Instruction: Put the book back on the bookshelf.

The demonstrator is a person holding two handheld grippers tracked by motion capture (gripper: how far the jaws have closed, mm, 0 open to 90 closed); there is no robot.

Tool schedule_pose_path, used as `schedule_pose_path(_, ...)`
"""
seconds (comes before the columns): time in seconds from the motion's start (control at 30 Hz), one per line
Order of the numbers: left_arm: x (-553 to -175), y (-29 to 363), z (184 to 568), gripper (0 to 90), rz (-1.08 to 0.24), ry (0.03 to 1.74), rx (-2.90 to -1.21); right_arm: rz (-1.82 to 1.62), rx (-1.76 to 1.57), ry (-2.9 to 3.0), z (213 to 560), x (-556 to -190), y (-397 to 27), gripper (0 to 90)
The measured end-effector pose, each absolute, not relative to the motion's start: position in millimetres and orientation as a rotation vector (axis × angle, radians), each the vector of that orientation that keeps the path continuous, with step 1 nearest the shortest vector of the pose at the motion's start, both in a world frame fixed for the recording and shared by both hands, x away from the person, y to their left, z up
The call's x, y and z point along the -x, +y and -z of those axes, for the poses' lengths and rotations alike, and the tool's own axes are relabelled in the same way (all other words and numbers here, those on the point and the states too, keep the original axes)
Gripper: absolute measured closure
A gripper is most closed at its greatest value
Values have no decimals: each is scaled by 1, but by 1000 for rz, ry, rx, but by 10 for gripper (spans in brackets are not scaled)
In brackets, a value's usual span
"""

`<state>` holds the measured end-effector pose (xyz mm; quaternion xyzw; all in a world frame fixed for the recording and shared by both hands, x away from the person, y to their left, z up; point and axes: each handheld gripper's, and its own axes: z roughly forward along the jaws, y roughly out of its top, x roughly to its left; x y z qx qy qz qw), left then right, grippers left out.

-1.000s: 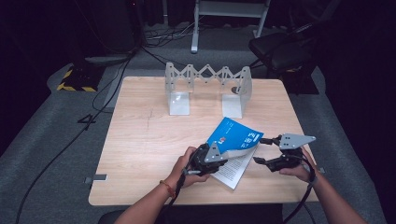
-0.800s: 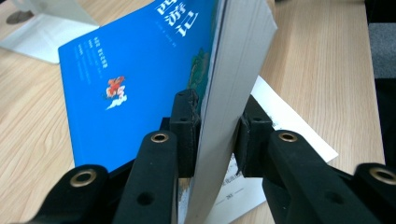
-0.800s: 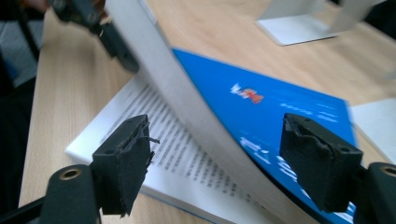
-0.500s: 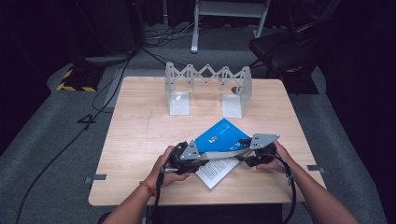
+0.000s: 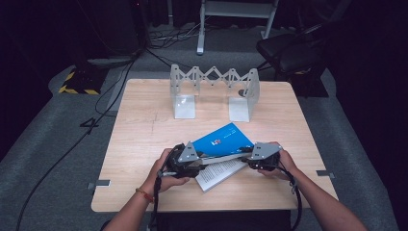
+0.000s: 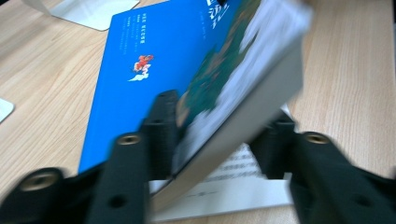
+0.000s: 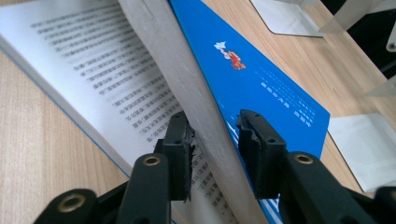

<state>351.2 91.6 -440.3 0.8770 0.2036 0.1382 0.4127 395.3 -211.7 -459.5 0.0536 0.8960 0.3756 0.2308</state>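
Book (image 5: 222, 140) lies half-open on wooden table (image 5: 144, 144).

Your blue book cover (image 7: 261, 79) carries small white lines too blurred to read, a red-and-white emblem (image 6: 141, 66) beside them, open page (image 7: 93, 70) shows rows of print, none legible to you.
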Motion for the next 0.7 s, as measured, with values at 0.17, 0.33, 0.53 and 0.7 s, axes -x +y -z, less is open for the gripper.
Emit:
schedule_pose_path(0.17, -347, 83, 437, 421, -398, 527, -2230, -989, -118, 2463, 459, -386, -194, 693)
schedule_pose_path(0.33, -349, 87, 443, 596, -465, 492, -2255, -969, -78, 2472, 458, -383, -184, 700)
schedule_pose_path(0.53, -351, 94, 450, 664, -413, 453, -2274, -1053, -26, 2493, 460, -393, -199, 610)
schedule_pose_path(0.7, -351, 95, 451, 672, -405, 458, -2255, -1115, -75, 2488, 471, -408, -220, 610)
